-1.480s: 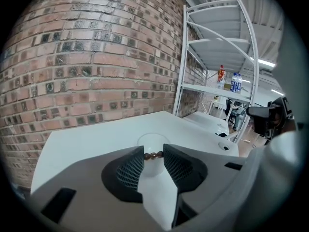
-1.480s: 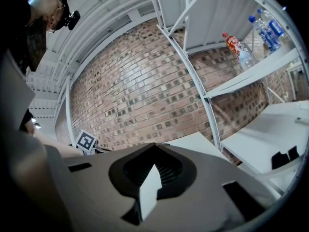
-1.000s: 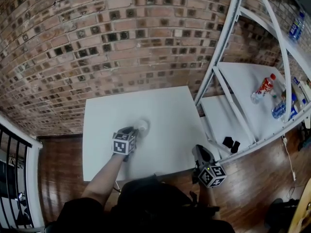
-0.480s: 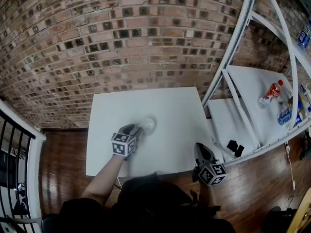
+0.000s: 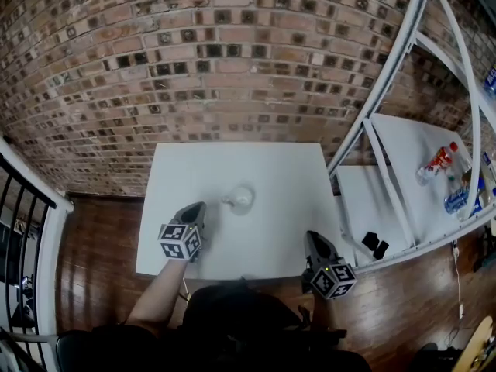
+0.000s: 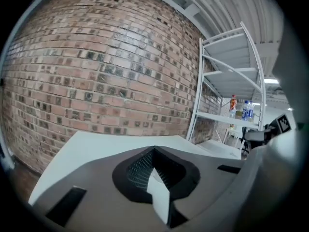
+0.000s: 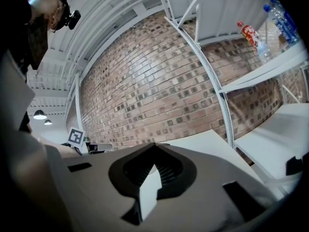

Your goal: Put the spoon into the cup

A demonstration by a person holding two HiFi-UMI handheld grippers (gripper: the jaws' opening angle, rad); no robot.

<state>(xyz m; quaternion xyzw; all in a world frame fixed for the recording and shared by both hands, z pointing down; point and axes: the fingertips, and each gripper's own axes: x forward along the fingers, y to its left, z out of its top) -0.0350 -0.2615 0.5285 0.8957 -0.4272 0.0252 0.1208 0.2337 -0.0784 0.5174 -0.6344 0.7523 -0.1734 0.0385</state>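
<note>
A small white cup (image 5: 242, 198) stands near the middle of the white table (image 5: 271, 169). A pale handle, apparently the spoon (image 5: 229, 201), pokes out at its left side. My left gripper (image 5: 198, 208) hovers a short way to the near left of the cup, apart from it; in the left gripper view its jaws (image 6: 154, 150) are shut with nothing between them. My right gripper (image 5: 314, 240) hangs over the table's near right corner, and its jaws (image 7: 154, 147) are also shut and empty. Neither gripper view shows the cup.
A white metal rack (image 5: 403, 60) stands at the right, with bottles (image 5: 436, 161) on a shelf and two small black things (image 5: 375, 246) on the lower board. A brick wall (image 5: 194, 60) runs behind the table. A black railing (image 5: 23, 223) is at the left, above wooden floor.
My left gripper has drawn back from the cup toward the near left. The cup with its handle now stands free. My right gripper has shifted only slightly.
</note>
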